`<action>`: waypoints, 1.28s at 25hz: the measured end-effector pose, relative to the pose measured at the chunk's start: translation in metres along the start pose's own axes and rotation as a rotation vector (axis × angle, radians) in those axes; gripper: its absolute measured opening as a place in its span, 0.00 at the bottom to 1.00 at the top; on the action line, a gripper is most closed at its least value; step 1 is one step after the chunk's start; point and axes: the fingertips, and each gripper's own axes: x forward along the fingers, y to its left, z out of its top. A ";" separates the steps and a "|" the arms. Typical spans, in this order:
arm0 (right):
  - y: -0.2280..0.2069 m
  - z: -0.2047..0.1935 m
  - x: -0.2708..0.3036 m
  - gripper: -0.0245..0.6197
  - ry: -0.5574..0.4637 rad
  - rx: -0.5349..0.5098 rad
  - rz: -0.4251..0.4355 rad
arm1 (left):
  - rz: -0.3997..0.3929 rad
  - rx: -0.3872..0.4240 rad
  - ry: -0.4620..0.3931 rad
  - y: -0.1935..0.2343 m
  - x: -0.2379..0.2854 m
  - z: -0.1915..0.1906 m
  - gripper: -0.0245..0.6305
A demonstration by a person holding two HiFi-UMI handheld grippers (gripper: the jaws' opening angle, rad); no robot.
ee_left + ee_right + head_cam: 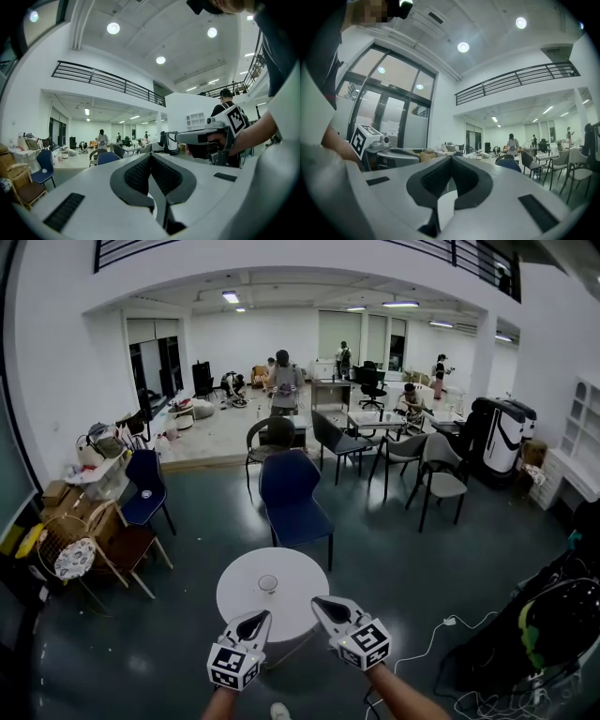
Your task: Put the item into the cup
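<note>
A small clear cup stands upright on a round white table just ahead of me. I cannot make out any item beside it. My left gripper is held level over the table's near edge, jaws shut with nothing between them, as the left gripper view also shows. My right gripper is level beside it at the table's right rim, also shut and empty. Each gripper appears in the other's view: the right gripper and the left gripper. The table is hidden behind the jaws in both gripper views.
A blue chair stands right behind the table. At the left are a wooden chair, a second blue chair and piled boxes. A white cable lies on the floor at the right. Grey chairs, desks and people are farther back.
</note>
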 end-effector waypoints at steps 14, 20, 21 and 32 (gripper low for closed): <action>0.039 0.002 -0.070 0.06 -0.023 0.001 0.005 | 0.002 0.015 -0.017 -0.068 -0.046 0.004 0.06; 0.055 0.005 -0.101 0.06 -0.035 -0.003 0.009 | 0.016 0.026 -0.023 -0.096 -0.069 0.005 0.06; 0.058 0.004 -0.104 0.06 -0.035 -0.004 0.011 | 0.022 0.027 -0.026 -0.099 -0.072 0.005 0.06; 0.080 -0.003 -0.125 0.06 -0.046 0.011 0.038 | 0.068 0.019 -0.031 -0.121 -0.101 0.001 0.06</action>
